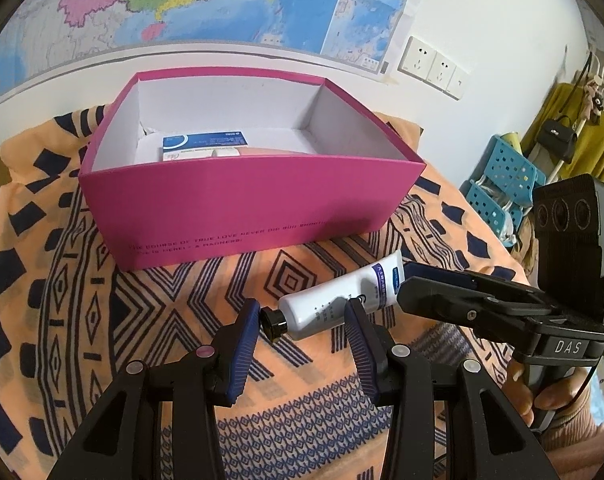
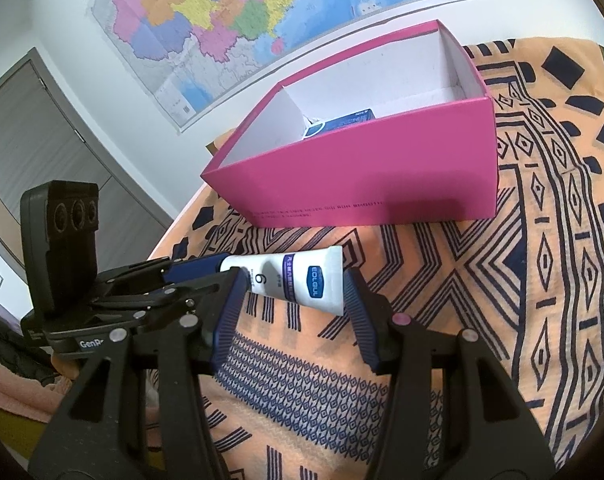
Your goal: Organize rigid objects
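Note:
A white tube with a black cap (image 1: pixel 334 300) lies on the patterned cloth in front of a pink box (image 1: pixel 254 200). My left gripper (image 1: pixel 304 312) is open, its fingers on either side of the tube's cap end. My right gripper (image 2: pixel 296 286) is open around the tube's flat end (image 2: pixel 302 280). Whether any pad touches the tube I cannot tell. The pink box (image 2: pixel 366 176) holds a blue-and-white carton (image 1: pixel 204 142), which also shows in the right wrist view (image 2: pixel 348 120). The right gripper shows in the left wrist view (image 1: pixel 442 288), the left one in the right wrist view (image 2: pixel 198 276).
An orange cloth with dark geometric patterns (image 1: pixel 174 320) covers the table. A wall with maps (image 1: pixel 222 0) and sockets (image 1: pixel 434 66) stands behind the box. Blue plastic baskets (image 1: pixel 502 184) and hanging clothes are at the right. A grey door (image 2: pixel 42 140) is at the left.

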`<action>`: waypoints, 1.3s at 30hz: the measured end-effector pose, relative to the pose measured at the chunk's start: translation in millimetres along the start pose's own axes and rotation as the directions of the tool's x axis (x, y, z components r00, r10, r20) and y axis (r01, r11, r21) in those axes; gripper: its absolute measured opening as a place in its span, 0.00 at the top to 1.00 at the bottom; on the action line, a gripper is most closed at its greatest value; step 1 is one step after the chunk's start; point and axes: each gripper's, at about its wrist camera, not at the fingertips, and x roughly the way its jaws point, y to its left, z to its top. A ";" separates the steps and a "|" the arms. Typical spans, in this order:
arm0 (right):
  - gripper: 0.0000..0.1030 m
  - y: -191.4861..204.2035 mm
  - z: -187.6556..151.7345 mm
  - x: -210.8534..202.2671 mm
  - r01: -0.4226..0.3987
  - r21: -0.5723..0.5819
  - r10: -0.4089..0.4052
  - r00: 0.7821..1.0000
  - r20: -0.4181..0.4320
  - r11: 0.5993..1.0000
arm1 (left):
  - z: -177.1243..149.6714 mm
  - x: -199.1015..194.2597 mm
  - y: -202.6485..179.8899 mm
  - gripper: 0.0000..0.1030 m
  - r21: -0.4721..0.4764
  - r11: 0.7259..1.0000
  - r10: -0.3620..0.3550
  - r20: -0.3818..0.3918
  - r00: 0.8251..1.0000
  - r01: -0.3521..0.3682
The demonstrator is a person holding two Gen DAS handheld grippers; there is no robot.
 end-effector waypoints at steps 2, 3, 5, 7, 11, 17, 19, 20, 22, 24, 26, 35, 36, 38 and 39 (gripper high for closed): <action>0.48 0.5 0.3 -0.2 0.000 0.000 0.000 1.000 0.002 1.000 | 0.7 -0.8 -0.5 0.57 0.003 1.000 0.001 0.004 1.000 -0.001; 0.48 0.5 0.5 -0.5 0.001 -0.001 -0.001 1.000 0.003 1.000 | 1.2 -1.2 -0.9 0.57 0.004 1.000 0.000 0.007 1.000 0.000; 0.48 0.5 0.6 -1.0 0.001 0.000 -0.001 1.000 0.006 1.000 | 1.8 -1.7 -1.0 0.57 0.006 1.000 0.000 0.009 1.000 0.000; 0.48 1.0 0.9 -1.6 0.003 -0.003 -0.003 1.000 0.007 1.000 | 2.4 -2.2 -1.6 0.57 0.007 1.000 -0.002 0.011 1.000 0.002; 0.48 1.2 1.1 -2.9 0.004 -0.006 -0.004 1.000 0.011 1.000 | 2.9 -2.0 -1.9 0.57 0.007 1.000 -0.001 0.015 1.000 0.001; 0.48 2.2 1.9 -3.4 0.004 -0.012 -0.004 1.000 0.017 1.000 | 3.3 -3.2 -1.1 0.57 0.004 1.000 -0.005 0.020 1.000 0.005; 0.48 2.3 2.4 -3.6 0.003 -0.013 -0.003 1.000 0.018 1.000 | 2.9 -3.7 -2.1 0.57 0.006 1.000 -0.003 0.023 1.000 0.003; 0.48 2.4 2.6 -3.8 0.004 -0.015 -0.003 1.000 0.020 1.000 | 3.0 -3.6 -2.2 0.57 0.005 1.000 -0.005 0.022 1.000 0.005; 0.48 2.6 3.3 -4.0 0.004 -0.017 -0.004 1.000 0.022 1.000 | 3.0 -3.5 -2.2 0.57 0.004 1.000 -0.005 0.023 1.000 0.005; 0.48 2.9 3.8 -5.0 0.006 -0.020 -0.005 1.000 0.026 1.000 | 3.5 -3.6 -2.6 0.57 0.004 1.000 -0.008 0.023 1.000 0.008; 0.48 3.2 4.1 -5.2 0.006 -0.021 -0.006 1.000 0.028 1.000 | 4.2 -4.3 -3.6 0.57 0.005 1.000 -0.008 0.025 1.000 0.008; 0.48 5.5 8.1 -9.5 0.013 -0.029 -0.012 0.999 0.044 0.999 | 8.2 -7.0 -5.9 0.57 0.012 1.000 -0.009 0.045 0.999 0.009; 0.48 5.8 8.7 -10.1 0.014 -0.031 -0.013 0.999 0.046 0.999 | 8.8 -7.2 -6.0 0.57 0.012 1.000 -0.011 0.046 0.999 0.011; 0.48 6.2 9.8 -10.8 0.016 -0.033 -0.015 0.999 0.050 0.999 | 9.5 -7.5 -6.2 0.57 0.013 1.000 -0.012 0.050 0.999 0.011; 0.48 6.7 10.6 -10.9 0.017 -0.035 -0.016 0.999 0.052 0.999 | 10.1 -7.5 -5.6 0.57 0.012 1.000 -0.014 0.051 0.999 0.014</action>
